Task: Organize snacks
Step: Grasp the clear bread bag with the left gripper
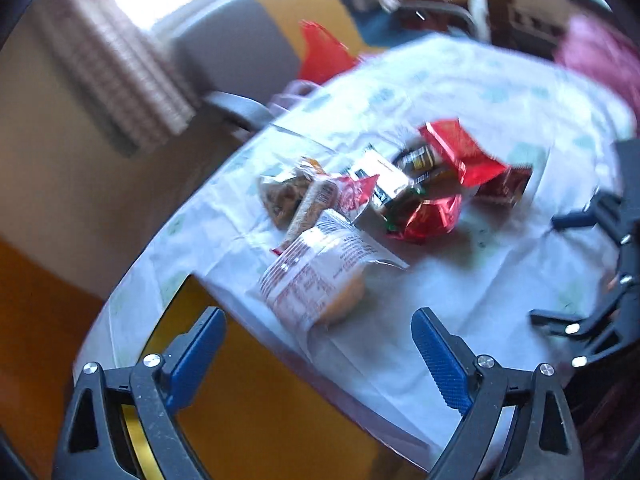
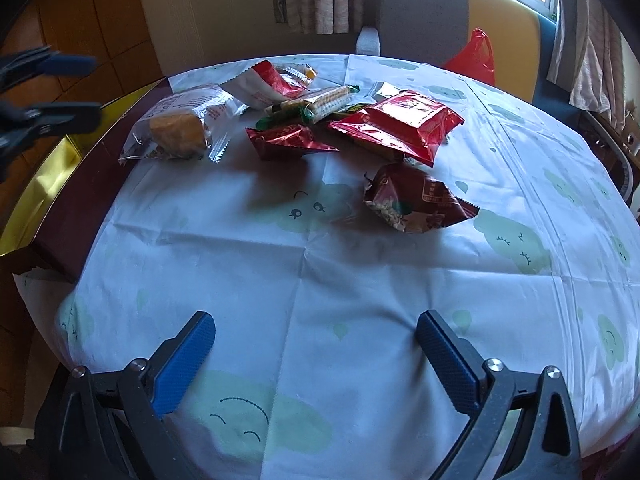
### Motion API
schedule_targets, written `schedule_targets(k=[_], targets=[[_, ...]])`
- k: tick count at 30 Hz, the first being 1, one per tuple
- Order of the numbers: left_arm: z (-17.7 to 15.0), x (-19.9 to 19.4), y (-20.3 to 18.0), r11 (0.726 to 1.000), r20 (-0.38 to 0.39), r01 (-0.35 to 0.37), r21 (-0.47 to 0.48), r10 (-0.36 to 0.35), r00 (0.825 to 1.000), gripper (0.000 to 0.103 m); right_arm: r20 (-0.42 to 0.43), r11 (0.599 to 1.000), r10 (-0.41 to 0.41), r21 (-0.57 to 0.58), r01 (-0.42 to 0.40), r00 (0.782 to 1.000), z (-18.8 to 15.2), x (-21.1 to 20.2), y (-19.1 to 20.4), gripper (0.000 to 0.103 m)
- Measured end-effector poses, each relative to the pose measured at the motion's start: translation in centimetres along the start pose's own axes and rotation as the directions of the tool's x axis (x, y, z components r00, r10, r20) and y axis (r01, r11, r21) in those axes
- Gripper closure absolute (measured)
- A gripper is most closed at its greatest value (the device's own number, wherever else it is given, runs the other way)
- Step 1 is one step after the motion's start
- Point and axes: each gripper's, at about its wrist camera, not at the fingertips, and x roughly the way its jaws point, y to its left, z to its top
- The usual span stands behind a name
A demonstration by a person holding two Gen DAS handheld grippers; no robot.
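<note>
Right wrist view has the clearest look: right gripper [image 2: 316, 354] hangs over the near part of the counter [image 2: 320, 280], jaws spread wide with nothing between them. The snacks sit in a loose pile toward the far side of the cloth. There's a cake [image 2: 178, 128] in a clear wrapper at the left end near the counter's edge, a small red pouch [image 2: 286, 142] beside it, a biscuit pack [image 2: 322, 100] behind that, and a big red pack [image 2: 400, 124] to the right. A dark red bag [image 2: 416, 204] lies a bit apart, closer to the camera. A chair [image 2: 424, 4] stands behind the counter with a red plastic bag [image 2: 474, 56] on it.

Left wrist view is blurry. Left gripper [image 1: 318, 346] is also wide, holding nothing, hovering at the counter's edge just short of the cake [image 1: 320, 280]. The right gripper [image 1: 560, 268] shows at the right edge of that view.
</note>
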Motion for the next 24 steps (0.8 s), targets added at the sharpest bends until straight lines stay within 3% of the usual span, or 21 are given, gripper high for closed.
schedule_targets(k=[7,13,16,18,21,23,24], targets=[[1.9,6.0,0.4,0.987,-0.109,0.081,0.137,-0.066,0.992,0.008,0.021,0.999,0.020,-0.039,-0.019,1.000,-0.5,-0.3,0.1,0.000],[2.9,9.0,0.4,0.976,-0.147,0.156,0.152,-0.134,0.980,0.008,0.021,0.997,0.036,-0.068,-0.034,0.999,-0.6,-0.4,0.1,0.000],[3.1,9.5,0.2,0.979,-0.136,0.162,0.126,-0.145,0.980,0.014,0.020,0.996,0.047,-0.078,-0.045,0.999,-0.7,-0.5,0.1,0.000],[3.2,9.0,0.3,0.985,-0.108,0.153,0.081,-0.144,0.984,0.027,0.022,0.996,0.052,-0.081,-0.050,0.998,-0.7,-0.6,0.1,0.000],[2.8,7.6,0.4,0.984,-0.081,0.176,-0.009,-0.177,0.981,0.029,0.034,0.998,0.056,-0.040,-0.055,0.998,-0.7,-1.2,-0.5,0.009],[2.3,6.5,-0.3,0.983,-0.051,0.180,-0.040,-0.182,0.982,0.030,0.046,0.998,0.068,0.007,-0.069,0.997,-0.6,-1.7,-1.6,0.026],[2.2,5.9,-0.8,0.983,-0.040,0.178,-0.053,-0.180,0.983,0.030,0.052,0.996,0.075,0.036,-0.077,0.996,-0.5,-2.0,-2.3,0.030]])
